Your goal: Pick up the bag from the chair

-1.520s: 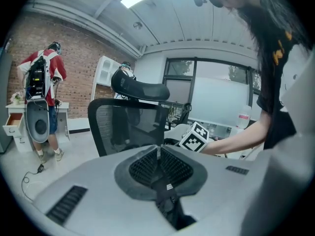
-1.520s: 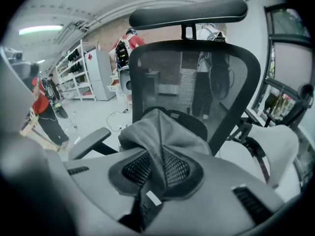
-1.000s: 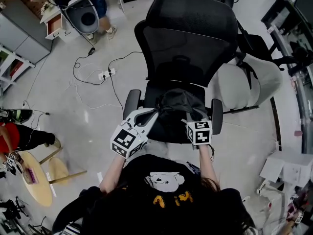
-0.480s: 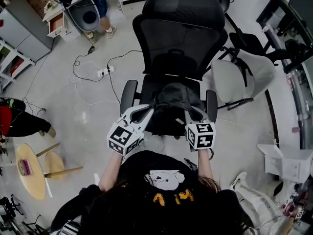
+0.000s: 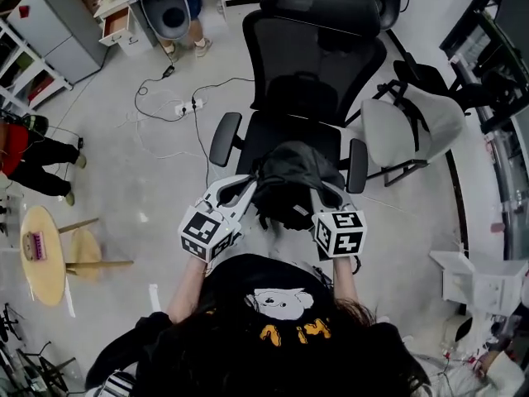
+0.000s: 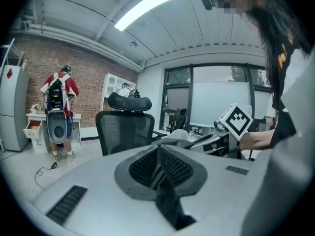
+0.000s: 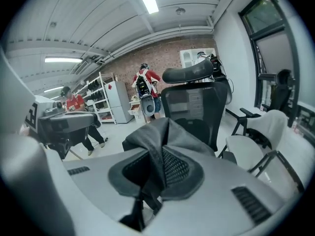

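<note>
The dark grey bag [image 5: 289,187] hangs between my two grippers, just in front of the black mesh office chair [image 5: 310,64] and over the front edge of its seat [image 5: 285,131]. My left gripper [image 5: 248,190] is shut on a dark strap of the bag [image 6: 165,200] that runs down between its pads. My right gripper [image 5: 326,195] is shut on a fold of the bag's fabric [image 7: 157,141]. In the left gripper view the jaws [image 6: 158,168] are closed and the chair [image 6: 125,127] stands behind. The bag's underside is hidden.
A white chair [image 5: 413,126] stands right of the black one. A power strip with cables [image 5: 186,106] lies on the floor at left. A round wooden table [image 5: 41,255] is far left, a white box [image 5: 475,279] at right. People stand at the back [image 5: 178,7] and left [image 5: 25,151].
The bag has come off the seat towards me with both grippers shut on it. More of the seat now shows behind it.
</note>
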Demonstrator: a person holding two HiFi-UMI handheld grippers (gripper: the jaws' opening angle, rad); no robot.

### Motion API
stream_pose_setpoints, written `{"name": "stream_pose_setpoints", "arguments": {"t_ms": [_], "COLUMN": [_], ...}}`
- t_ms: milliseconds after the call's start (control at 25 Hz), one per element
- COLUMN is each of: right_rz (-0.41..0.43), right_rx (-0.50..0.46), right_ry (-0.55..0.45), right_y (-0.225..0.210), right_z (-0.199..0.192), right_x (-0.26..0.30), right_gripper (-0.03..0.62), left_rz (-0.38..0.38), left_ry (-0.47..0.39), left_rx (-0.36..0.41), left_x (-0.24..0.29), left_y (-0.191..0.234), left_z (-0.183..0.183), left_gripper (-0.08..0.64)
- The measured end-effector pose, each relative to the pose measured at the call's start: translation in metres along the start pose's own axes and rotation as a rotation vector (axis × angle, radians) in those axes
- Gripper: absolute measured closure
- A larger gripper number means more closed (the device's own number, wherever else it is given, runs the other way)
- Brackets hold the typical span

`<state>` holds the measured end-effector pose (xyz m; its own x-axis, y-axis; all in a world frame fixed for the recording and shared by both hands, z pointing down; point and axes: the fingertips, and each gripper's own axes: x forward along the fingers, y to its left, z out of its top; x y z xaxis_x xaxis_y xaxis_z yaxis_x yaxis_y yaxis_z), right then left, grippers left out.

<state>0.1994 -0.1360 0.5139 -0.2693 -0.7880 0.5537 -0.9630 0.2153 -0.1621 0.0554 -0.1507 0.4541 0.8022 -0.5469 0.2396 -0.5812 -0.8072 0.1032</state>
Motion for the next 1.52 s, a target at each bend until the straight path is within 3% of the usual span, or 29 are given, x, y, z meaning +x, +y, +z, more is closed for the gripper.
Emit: {"name": "stream_pose_setpoints", "arguments": {"t_ms": [320,680,960,1040,1200,1520], "right_rz": [0.036,0.062,0.034,0.019,0.001,-0.04], "right_rx": [0.0,-0.05,-0.045,-0.039,-0.011,0.027], "right_ry": [0.037,0.046,0.029,0.029,0.024,0.008], "right_y": [0.03,0.084,0.111,0.119,0.139,0.183], "right_z": [-0.029,-0.036,-0.033,-0.036,-0.047,-0.067], "right_x": [-0.034,-0.058,-0.07,-0.075,-0.088,-0.117], "right_gripper": [0.552,0.552,0.554,0.554,0.554,0.554], "left_rz": [0.053,0.047,0.047,0.028,-0.04,-0.054], "left_ry": [0.024,0.003,-0.059,-0.085,-0.057,-0.041], "left_rx": [0.002,0.062,0.012,0.011,0.082,0.081], "left_x": [-0.054,-0.093,-0.105,-0.108,-0.129,-0.188], "left_y": [-0.035,-0.025,-0.023,-0.031,-0.047,-0.053], "left_z": [-0.008,0.002,0.013,0.019,0.015,-0.007], "left_gripper": [0.532,0.532,0.532,0.531,0.532,0.531]}}
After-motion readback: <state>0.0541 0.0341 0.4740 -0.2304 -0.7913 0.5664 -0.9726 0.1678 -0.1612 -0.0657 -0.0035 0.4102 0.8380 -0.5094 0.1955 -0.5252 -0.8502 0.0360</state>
